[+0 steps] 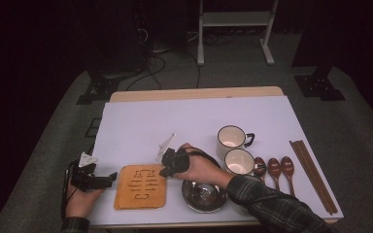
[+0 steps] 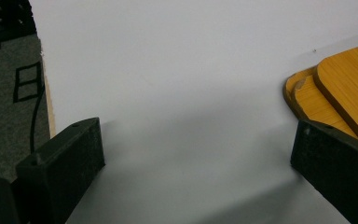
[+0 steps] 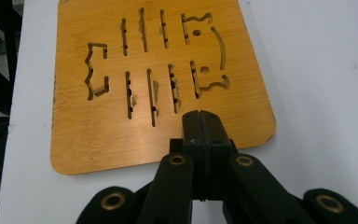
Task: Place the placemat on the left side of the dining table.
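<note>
A stack of bamboo mats (image 1: 141, 187) with cut-out slots lies near the table's front edge. In the right gripper view the top mat (image 3: 112, 126) is just ahead of my right gripper (image 3: 201, 116), whose jaws are pressed together with nothing between them. From above, the right gripper (image 1: 164, 171) points at the stack's right edge; I cannot tell whether it touches. My left gripper (image 1: 110, 178) rests left of the stack. In its own view the left gripper (image 2: 198, 140) stands open over bare white sheet, with the mats' stacked corners (image 2: 345, 79) by the right jaw.
A steel bowl (image 1: 204, 194) sits under my right wrist. Two white mugs (image 1: 231, 137) (image 1: 239, 161) stand behind it. Three wooden spoons (image 1: 274, 167) and chopsticks (image 1: 313, 174) lie to the right. The table's left edge (image 2: 50, 107) runs close to the left gripper.
</note>
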Motion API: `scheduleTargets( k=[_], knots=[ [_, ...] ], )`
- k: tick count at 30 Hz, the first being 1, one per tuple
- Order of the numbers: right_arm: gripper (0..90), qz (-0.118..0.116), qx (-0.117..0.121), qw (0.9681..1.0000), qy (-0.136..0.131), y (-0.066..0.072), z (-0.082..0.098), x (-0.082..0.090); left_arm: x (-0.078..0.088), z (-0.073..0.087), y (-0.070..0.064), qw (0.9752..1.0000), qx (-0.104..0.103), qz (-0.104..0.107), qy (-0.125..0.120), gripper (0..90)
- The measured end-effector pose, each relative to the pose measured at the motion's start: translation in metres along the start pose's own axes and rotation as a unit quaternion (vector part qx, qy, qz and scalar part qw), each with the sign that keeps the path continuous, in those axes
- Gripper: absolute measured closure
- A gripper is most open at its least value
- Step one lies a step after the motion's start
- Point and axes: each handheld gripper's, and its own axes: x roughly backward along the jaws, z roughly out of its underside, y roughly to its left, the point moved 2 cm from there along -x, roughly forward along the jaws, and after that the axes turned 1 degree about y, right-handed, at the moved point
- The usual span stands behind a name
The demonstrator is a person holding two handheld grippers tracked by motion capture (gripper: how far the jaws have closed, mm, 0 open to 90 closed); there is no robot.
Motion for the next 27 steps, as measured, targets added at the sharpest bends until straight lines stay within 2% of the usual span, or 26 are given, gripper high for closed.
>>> scheduleTargets(
  k=[10,18,27],
  knots=[
    [89.7,0.003,0.009,0.9998,0.018,0.0015,0.0019,-0.0076,0.0,0.0,0.0,1.0,0.0,0.0,0.0,1.1],
    [89.8,0.007,0.014,0.9997,0.021,0.0017,0.0024,-0.0077,0.0,0.0,0.0,1.0,0.0,0.0,0.0,1.1],
    [89.8,0.009,0.006,0.9996,0.028,0.0013,0.0038,-0.0081,0.0,0.0,-0.0001,1.0,0.0,0.0,0.0,1.1]
  ],
)
